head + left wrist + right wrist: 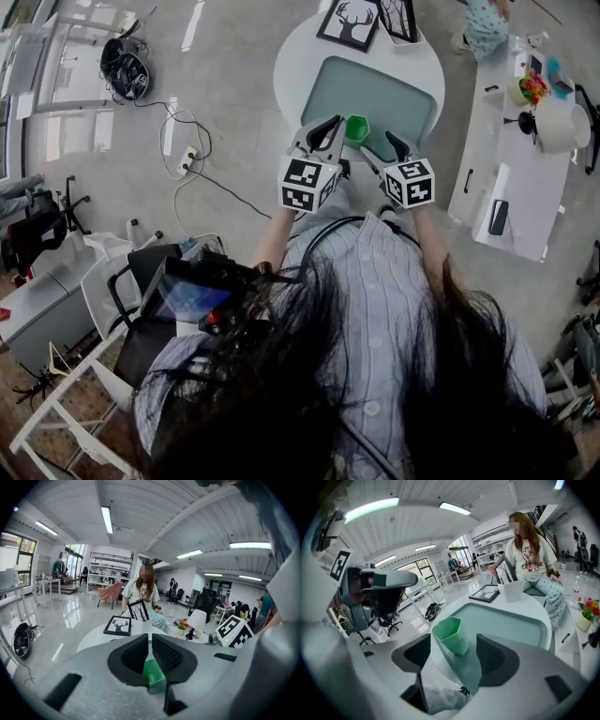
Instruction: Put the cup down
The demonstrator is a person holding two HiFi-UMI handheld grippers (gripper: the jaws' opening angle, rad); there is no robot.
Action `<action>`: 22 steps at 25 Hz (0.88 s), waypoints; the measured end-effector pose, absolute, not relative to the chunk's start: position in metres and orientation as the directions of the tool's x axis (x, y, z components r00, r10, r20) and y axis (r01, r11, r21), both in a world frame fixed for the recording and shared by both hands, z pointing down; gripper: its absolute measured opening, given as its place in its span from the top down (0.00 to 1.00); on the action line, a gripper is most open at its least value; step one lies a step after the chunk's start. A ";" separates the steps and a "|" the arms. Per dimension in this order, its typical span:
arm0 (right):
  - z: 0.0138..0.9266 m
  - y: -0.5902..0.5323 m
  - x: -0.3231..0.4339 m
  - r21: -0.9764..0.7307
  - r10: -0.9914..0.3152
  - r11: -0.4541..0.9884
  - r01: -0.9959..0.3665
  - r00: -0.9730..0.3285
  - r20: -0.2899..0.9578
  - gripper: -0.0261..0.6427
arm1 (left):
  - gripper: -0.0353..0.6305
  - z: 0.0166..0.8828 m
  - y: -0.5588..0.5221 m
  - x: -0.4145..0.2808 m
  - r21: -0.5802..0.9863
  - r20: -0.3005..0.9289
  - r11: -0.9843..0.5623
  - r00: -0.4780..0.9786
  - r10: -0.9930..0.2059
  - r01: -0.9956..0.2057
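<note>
Left gripper (pixel 326 131) grips the green cup (pixel 356 128) by its wall, low over the teal mat (pixel 394 94); right gripper (pixel 395 146) gapes empty; letting go apparently remains.

Cup (pixel 356 128) on the tray (pixel 403 94), at its near edge; tray on the round table (pixel 291 66); frames (pixel 349 23) behind the tray; second table (pixel 506 178) to the right.

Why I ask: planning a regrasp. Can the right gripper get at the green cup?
Probably yes: the green cup lies straight ahead of the right gripper, whose fingers stand open; nothing visibly intervenes.
</note>
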State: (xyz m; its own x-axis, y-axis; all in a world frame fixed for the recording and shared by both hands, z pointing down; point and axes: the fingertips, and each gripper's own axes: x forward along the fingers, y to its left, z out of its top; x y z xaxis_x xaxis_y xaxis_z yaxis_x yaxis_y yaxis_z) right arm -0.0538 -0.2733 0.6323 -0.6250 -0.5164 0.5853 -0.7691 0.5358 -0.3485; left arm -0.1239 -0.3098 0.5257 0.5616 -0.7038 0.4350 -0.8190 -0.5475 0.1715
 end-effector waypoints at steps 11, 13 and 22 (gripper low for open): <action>0.566 -0.263 -0.046 -0.356 -0.545 0.621 -0.698 -0.711 0.444 0.53 | 0.91 0.519 -0.276 -0.093 0.148 0.425 -0.524 0.533 -0.732 -0.839; 0.559 -0.255 -0.042 -0.365 -0.535 0.631 -0.684 -0.725 0.433 0.54 | 0.91 0.517 -0.268 -0.087 0.144 0.422 -0.517 0.524 -0.739 -0.844; 0.543 -0.207 0.001 -0.362 -0.522 0.667 -0.651 -0.755 0.397 0.63 | 0.91 0.508 -0.222 -0.050 0.116 0.394 -0.477 0.481 -0.783 -0.871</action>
State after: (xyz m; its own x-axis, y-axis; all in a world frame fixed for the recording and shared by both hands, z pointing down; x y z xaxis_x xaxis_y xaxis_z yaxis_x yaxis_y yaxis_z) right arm 0.0007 -0.2071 0.5432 -0.7549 -0.5222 0.3968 -0.6515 0.6667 -0.3620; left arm -0.0500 -0.2217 0.5084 0.4812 -0.7829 0.3944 -0.8712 -0.4768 0.1164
